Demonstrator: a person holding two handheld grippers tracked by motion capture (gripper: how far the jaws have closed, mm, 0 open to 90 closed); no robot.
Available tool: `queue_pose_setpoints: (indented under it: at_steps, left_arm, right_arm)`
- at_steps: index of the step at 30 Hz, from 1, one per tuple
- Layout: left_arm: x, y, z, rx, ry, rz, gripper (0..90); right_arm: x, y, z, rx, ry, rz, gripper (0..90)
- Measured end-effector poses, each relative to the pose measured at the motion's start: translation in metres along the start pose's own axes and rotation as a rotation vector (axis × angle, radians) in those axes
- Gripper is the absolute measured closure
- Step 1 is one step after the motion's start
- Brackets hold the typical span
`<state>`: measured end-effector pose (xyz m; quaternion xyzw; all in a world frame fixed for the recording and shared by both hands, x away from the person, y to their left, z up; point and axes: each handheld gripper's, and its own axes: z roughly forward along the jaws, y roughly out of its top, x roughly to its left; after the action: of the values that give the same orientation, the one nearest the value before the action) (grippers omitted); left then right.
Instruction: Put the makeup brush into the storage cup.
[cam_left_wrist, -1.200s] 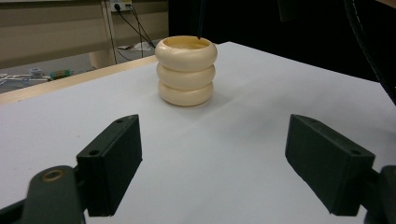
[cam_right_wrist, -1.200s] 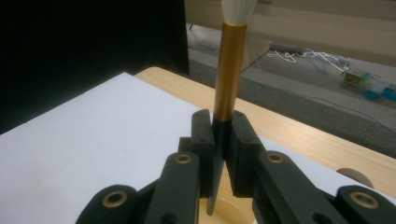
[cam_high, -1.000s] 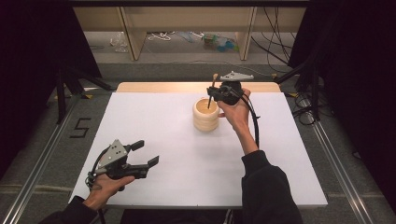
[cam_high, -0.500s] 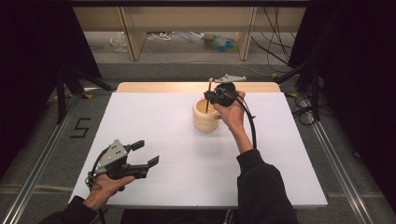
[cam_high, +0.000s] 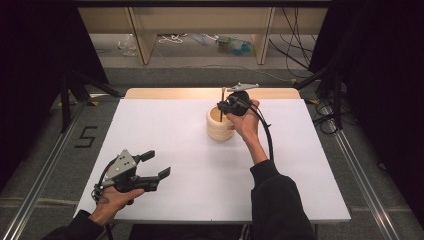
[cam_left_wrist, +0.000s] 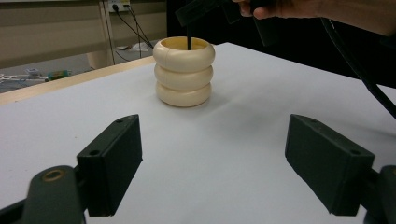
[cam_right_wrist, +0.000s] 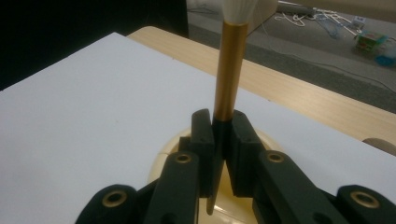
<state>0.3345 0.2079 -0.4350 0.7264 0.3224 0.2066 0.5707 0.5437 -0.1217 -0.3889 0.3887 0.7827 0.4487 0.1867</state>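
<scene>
1. High view: since the earlier frame the right gripper (cam_high: 223, 106) has sunk a little over the cream holder (cam_high: 219, 124), which stands far right of centre on the white table (cam_high: 190, 150).
2. Left gripper view: the left gripper (cam_left_wrist: 212, 172) waits near-left, jaws wide, nothing between them.
3. Right gripper view: its jaws clamp a brush (cam_right_wrist: 230, 70) upright, bristles up, dark handle end just inside the holder.

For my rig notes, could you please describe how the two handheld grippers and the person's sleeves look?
Both the left gripper and the right gripper are black, with blocky rectangular jaws, brass-coloured pivot rivets, a grey three-cornered plate on top and a trailing black cable. The sleeves are dark.
</scene>
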Motion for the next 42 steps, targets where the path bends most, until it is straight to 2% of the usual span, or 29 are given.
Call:
queue_pose_setpoints:
  at_steps: [1, 3, 7, 9, 12, 13, 17, 20, 21, 24, 26, 33, 39, 42]
  left_arm:
    - [0.000, 0.000, 0.000, 0.000, 0.000, 0.000, 18.4]
    - [0.000, 0.000, 0.000, 0.000, 0.000, 0.001, 18.4]
    - [-0.001, 0.000, 0.000, -0.003, -0.002, -0.008, 18.4]
    - [-0.001, 0.000, 0.000, -0.004, -0.004, -0.005, 18.4]
    - [-0.001, 0.000, 0.000, -0.003, -0.004, -0.006, 18.4]
    - [-0.001, 0.000, 0.000, -0.003, -0.004, -0.006, 18.4]
    - [-0.001, 0.000, 0.000, -0.003, -0.005, -0.008, 18.4]
    - [-0.001, 0.000, 0.000, -0.003, -0.006, -0.007, 18.4]
    - [-0.001, 0.000, 0.000, -0.003, -0.005, -0.007, 18.4]
    - [-0.001, 0.000, 0.000, -0.004, -0.005, -0.007, 18.4]
    - [-0.001, 0.000, 0.000, -0.003, -0.005, -0.007, 18.4]
    - [-0.001, 0.000, 0.000, 0.004, -0.004, -0.006, 18.4]
    - [-0.001, 0.000, 0.000, -0.002, -0.005, 0.000, 18.4]
    - [-0.001, 0.000, 0.000, -0.003, -0.003, -0.009, 18.5]
  right_arm:
    - [0.001, 0.000, 0.000, 0.004, 0.003, 0.010, 82.9]
    - [0.000, -0.002, 0.003, 0.004, 0.005, -0.013, 82.9]
    - [0.001, -0.003, 0.004, 0.023, 0.002, 0.012, 82.7]
    - [0.000, -0.004, 0.005, 0.022, 0.004, -0.009, 82.7]
    - [0.000, -0.005, 0.006, 0.028, 0.007, -0.006, 82.5]
    - [0.002, -0.005, 0.005, 0.047, 0.007, 0.016, 82.5]
    - [-0.001, -0.007, 0.007, 0.040, 0.005, -0.014, 81.3]
    - [0.001, -0.007, 0.006, 0.057, 0.001, 0.014, 77.8]
    - [-0.001, -0.007, 0.008, 0.038, -0.007, -0.009, 75.9]
    - [0.001, -0.006, 0.003, 0.050, -0.021, 0.028, 64.8]
    - [0.000, -0.005, 0.002, 0.036, -0.028, 0.011, 59.5]
    - [-0.001, -0.001, -0.010, 0.012, -0.059, 0.035, 41.0]
    - [0.000, 0.002, -0.022, -0.027, -0.067, 0.041, 30.9]
    - [0.002, 0.004, -0.029, -0.046, -0.072, 0.035, 29.9]
